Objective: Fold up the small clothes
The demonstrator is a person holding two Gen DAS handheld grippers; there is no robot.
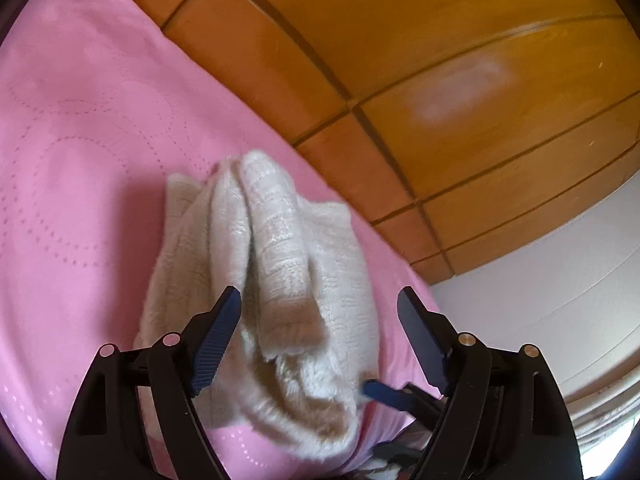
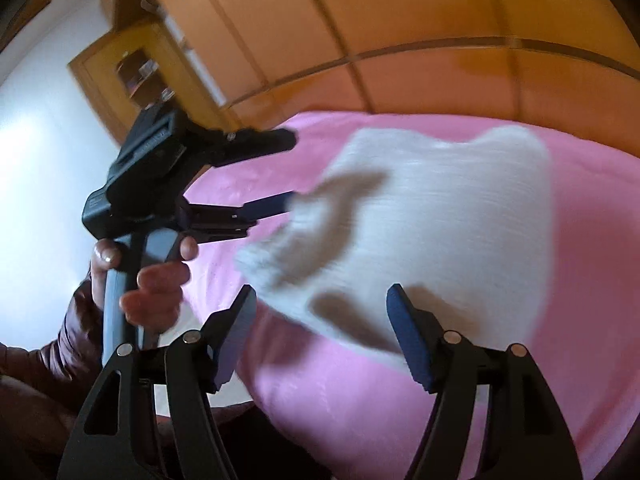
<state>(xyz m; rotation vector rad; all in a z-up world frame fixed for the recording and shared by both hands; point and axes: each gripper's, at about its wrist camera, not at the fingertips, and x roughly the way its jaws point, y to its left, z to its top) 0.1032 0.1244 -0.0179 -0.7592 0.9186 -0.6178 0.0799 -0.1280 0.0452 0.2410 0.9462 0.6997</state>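
One knit garment, fold only partly made

From my left gripper, fingers spread wide and holding nothing, I see the cream knit sweater bunched in ridges on the pink bedspread. My right gripper also stands open and empty beside it. I judge flattening and squaring remain. No writing is legible to me.

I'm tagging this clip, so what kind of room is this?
Probably a bedroom: a pink quilted bedspread, wooden wardrobe-style panelling behind it, and a cream knitted garment lying on the bed.
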